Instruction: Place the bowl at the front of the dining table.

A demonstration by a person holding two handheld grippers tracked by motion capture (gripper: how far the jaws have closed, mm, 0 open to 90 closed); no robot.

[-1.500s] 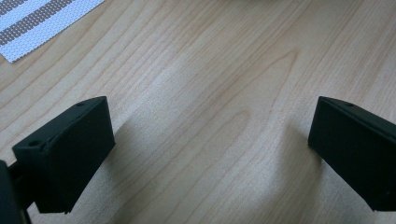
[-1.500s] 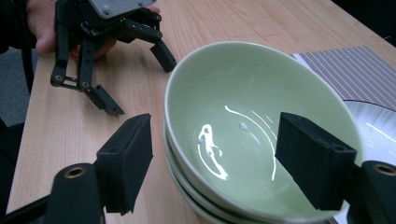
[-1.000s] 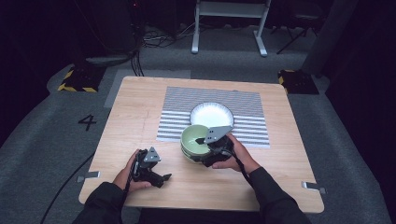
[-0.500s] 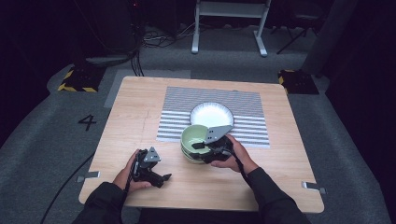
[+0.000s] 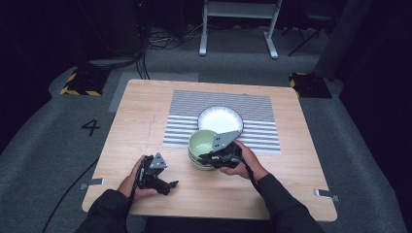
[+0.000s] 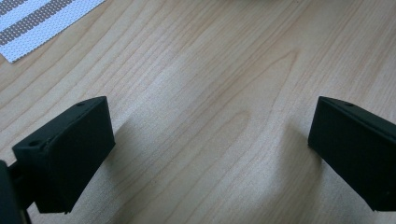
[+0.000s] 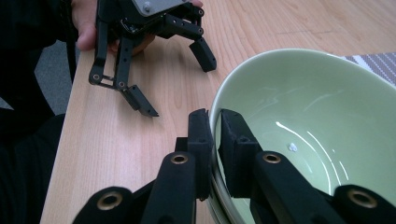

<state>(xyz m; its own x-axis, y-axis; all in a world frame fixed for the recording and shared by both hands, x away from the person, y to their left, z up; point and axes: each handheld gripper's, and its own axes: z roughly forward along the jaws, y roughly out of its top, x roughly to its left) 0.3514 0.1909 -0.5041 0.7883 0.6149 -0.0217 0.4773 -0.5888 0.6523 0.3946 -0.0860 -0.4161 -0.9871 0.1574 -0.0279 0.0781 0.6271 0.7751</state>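
The bowl [image 7: 303,130] sat stacked on another at the mat's [image 5: 262,104] near edge; your right claw [image 7: 215,140] pinched its rim, so lifting looked next. Your left claw [image 6: 210,140] rested released on the table [image 6: 210,70].

We read 1 mark: a black numeral 4 [image 5: 91,127] on the grey floor [image 5: 43,145], left of the surface [image 5: 141,111]. Nothing else legible.
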